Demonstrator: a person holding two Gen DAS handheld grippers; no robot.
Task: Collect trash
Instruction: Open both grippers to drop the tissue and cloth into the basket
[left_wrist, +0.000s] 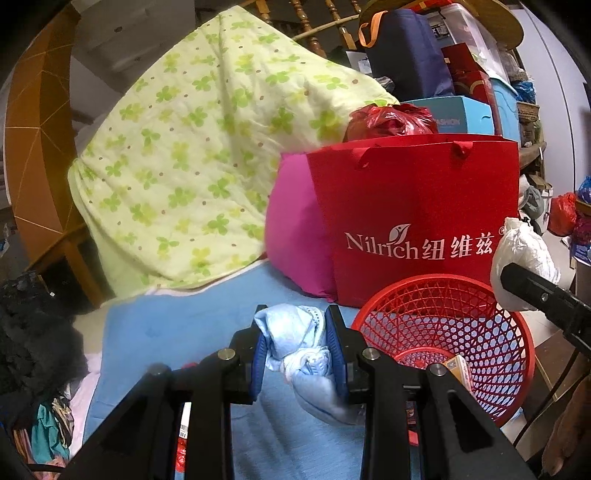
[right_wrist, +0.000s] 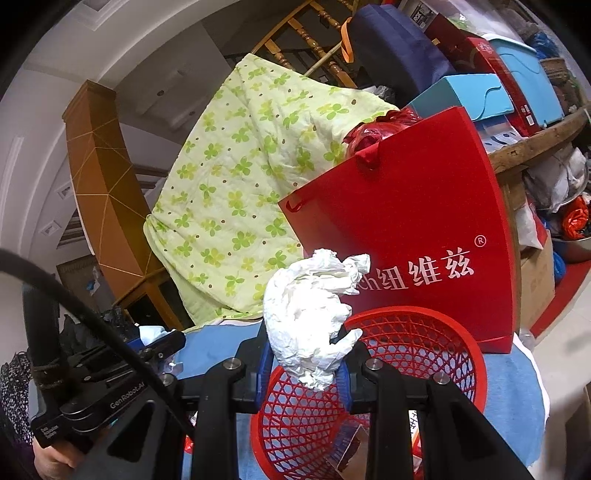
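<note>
My left gripper (left_wrist: 297, 350) is shut on a crumpled light-blue wad (left_wrist: 299, 343), held above the blue cloth just left of the red mesh basket (left_wrist: 480, 354). My right gripper (right_wrist: 308, 360) is shut on a crumpled white tissue wad (right_wrist: 310, 314), held over the near left rim of the red basket (right_wrist: 424, 354). The white wad also shows in the left wrist view (left_wrist: 524, 258) at the right, above the basket. A small carton (left_wrist: 458, 367) lies inside the basket.
A red paper bag (left_wrist: 417, 218) stands right behind the basket, with a pink cushion (left_wrist: 295, 229) and a green clover quilt (left_wrist: 192, 155) to its left. Boxes and bags pile up behind. Dark clothing (left_wrist: 33, 332) lies at the left. The left gripper's body (right_wrist: 110, 373) is left of the right one.
</note>
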